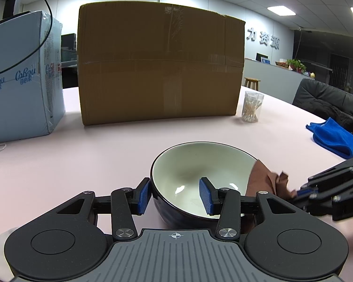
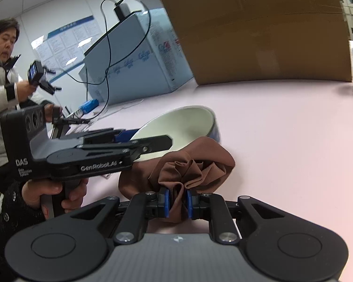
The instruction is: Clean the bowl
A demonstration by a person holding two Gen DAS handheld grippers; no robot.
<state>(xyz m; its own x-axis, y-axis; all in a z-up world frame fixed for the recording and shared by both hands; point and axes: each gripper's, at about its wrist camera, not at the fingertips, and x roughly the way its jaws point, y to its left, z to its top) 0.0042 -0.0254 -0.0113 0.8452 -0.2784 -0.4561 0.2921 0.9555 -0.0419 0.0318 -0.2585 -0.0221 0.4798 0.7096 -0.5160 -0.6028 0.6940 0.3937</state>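
Bowl (image 1: 200,176) sits on our pink table (image 1: 58,164), tipped up with its rim pinched by our left gripper (image 1: 175,196) so our right gripper (image 2: 177,203), squeezing the brown cloth (image 2: 195,166), can wipe inside.

Left gripper (image 1: 175,196): black linkage arms with silver screws, blue ridged fingers (image 1: 144,196), a grey ribbed base with a crosshair mark. Right gripper (image 2: 177,203) matches it. White lettering marks the left body; a dark sleeve (image 2: 11,202) with studs.
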